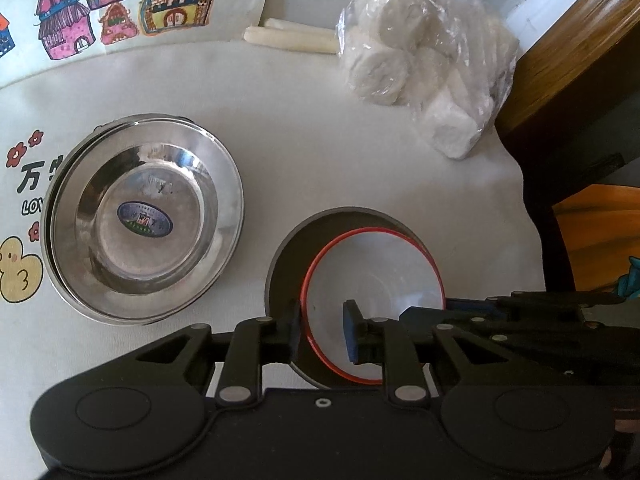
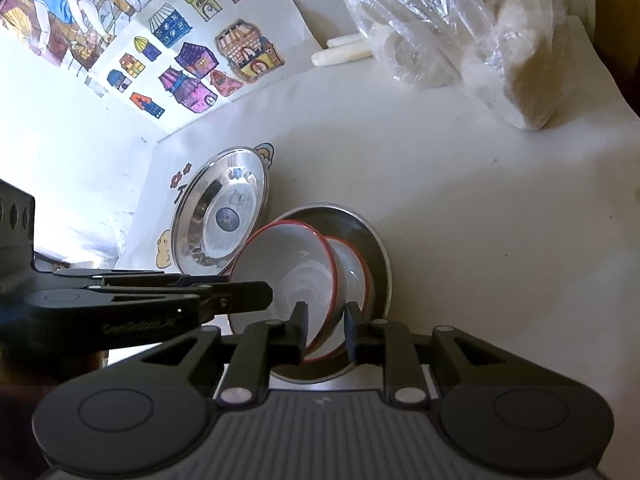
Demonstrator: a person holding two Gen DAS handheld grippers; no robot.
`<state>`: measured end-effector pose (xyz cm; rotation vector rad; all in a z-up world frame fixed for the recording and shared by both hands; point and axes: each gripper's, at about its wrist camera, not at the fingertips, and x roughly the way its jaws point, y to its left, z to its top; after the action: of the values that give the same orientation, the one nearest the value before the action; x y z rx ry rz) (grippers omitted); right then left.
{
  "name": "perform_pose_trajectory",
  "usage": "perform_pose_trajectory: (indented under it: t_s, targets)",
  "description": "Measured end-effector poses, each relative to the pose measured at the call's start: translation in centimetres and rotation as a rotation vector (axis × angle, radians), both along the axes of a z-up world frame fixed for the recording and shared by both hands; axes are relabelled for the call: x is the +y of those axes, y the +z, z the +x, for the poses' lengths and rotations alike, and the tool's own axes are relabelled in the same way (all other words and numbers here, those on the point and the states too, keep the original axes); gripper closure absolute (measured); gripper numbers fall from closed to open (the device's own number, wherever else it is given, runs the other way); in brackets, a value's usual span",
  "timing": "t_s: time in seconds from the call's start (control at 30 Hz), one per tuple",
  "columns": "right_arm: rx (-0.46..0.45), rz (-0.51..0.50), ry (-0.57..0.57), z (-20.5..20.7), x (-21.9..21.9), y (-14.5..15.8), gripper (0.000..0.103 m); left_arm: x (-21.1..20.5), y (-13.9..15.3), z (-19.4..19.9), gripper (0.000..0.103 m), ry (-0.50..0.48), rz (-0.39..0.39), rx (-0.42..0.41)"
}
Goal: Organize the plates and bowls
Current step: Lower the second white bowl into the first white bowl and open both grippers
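**Both grippers angled down, fingers slightly apart**

The left gripper (image 1: 322, 330) points steeply downward, its two fingers (image 1: 352, 330) a narrow gap apart, one on each side of a thin rim without clearly pressing it. The right gripper (image 2: 326, 332) tilts down less steeply, fingers (image 2: 351, 330) likewise slightly parted astride a rim. In the right wrist view the left gripper reaches in from the left, close beside it.

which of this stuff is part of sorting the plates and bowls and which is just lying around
Part of the job:
- white bowls with red rims, nested
- dark plate under them
- steel plates, stacked
- left gripper and right gripper, each astride a bowl rim

Just lying about:
- bag of white rolls
- two white sticks
- house drawings
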<state>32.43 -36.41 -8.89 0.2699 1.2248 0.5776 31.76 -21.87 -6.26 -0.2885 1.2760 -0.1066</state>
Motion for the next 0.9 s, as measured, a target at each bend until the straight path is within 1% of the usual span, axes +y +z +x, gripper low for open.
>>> perform_pose_trajectory:
  t_s: [0.47, 0.63, 0.9]
  targets:
    - [0.006, -0.003, 0.019, 0.56, 0.34, -0.13, 0.079, -0.09, -0.32, 0.52, 0.076, 0.014, 0.0, 0.022]
    - [0.003, -0.004, 0.018, 0.52, 0.34, -0.16, 0.077, -0.22, -0.41, 0.61, 0.074, 0.011, -0.003, 0.024]
    - [-0.001, -0.002, 0.016, 0.42, 0.37, -0.15, 0.074, -0.19, -0.52, 0.64, 0.072, 0.008, -0.008, 0.026]
